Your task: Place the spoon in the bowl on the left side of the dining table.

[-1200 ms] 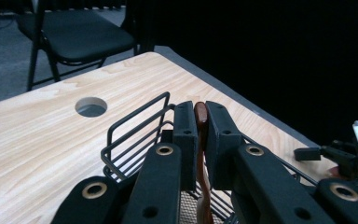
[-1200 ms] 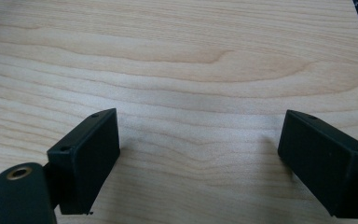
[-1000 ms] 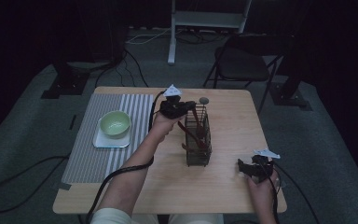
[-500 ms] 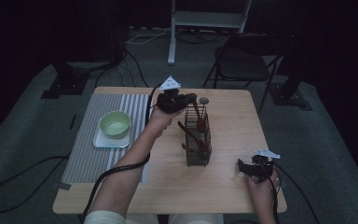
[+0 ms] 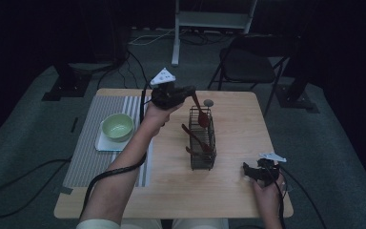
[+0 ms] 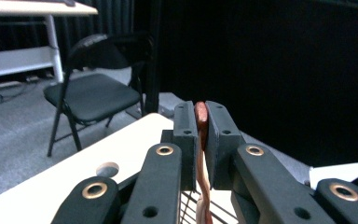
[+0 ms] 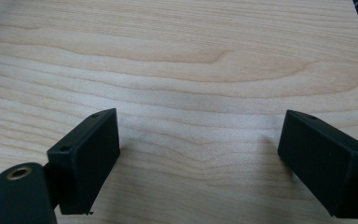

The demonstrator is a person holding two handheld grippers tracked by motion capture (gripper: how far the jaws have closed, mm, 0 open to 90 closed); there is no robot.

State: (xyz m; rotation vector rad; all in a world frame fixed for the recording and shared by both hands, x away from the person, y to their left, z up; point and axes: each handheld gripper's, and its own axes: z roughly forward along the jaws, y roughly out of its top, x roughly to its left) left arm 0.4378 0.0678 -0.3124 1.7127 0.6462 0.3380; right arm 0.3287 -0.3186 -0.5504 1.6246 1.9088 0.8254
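1. High view: left gripper (image 5: pixel 190 93) clamps a brown wooden spoon (image 5: pixel 201 113) by its handle end, above the far end of the wire basket (image 5: pixel 202 153).
2. Spoon: long axis steep, bowl lowermost.
3. Right gripper (image 7: pixel 198 158): jaws wide apart, empty, over the table (image 7: pixel 177 56).

The right gripper (image 7: pixel 200 163) looks down at the table (image 7: pixel 177 60). Its two black jaws stand wide apart, one on each side, with nothing between them. The table top is light wood with wavy lines running across it
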